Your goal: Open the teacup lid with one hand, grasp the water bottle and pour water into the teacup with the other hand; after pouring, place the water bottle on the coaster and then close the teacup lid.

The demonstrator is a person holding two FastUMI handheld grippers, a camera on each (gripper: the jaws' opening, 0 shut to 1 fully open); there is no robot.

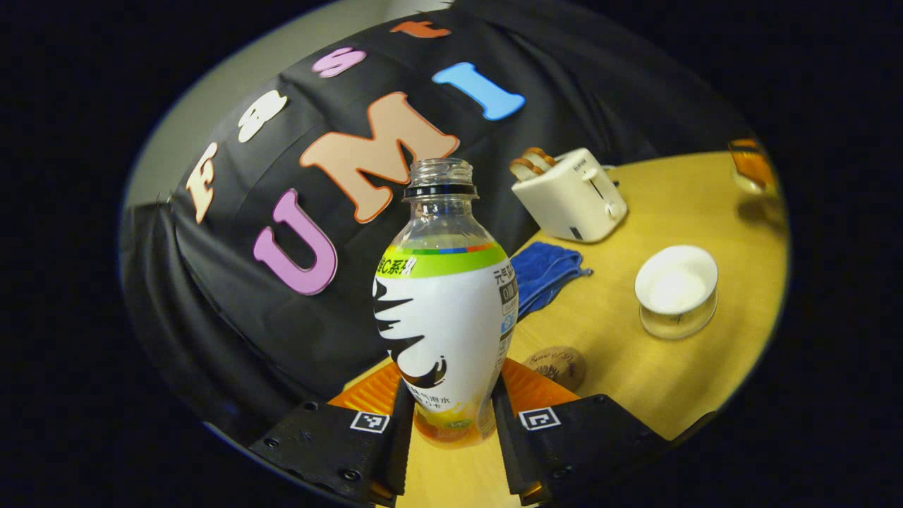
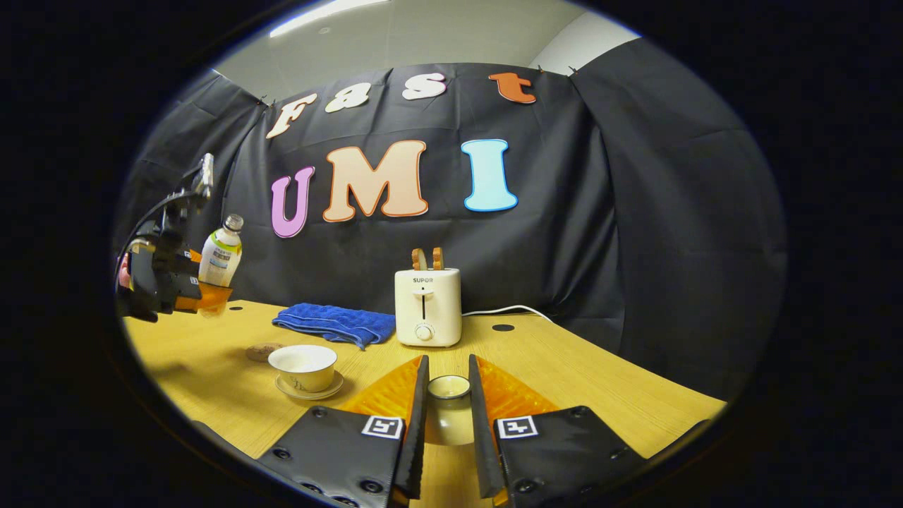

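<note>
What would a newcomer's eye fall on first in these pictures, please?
Probably the uncapped bottle, held up above the table between the left tool's fingers. Next, the open teacup on its saucer, and the lid gripped in the right tool. Behind stands a toaster.

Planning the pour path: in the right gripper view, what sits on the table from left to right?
Left tool holding the water bottle → coaster → teacup → blue towel → toaster, with the lid in the right tool just right of it.

Uncapped water bottle [image 1: 446, 310] lifted upright; teacup [image 1: 676, 289] open, lid [image 2: 449, 413] off.
</note>
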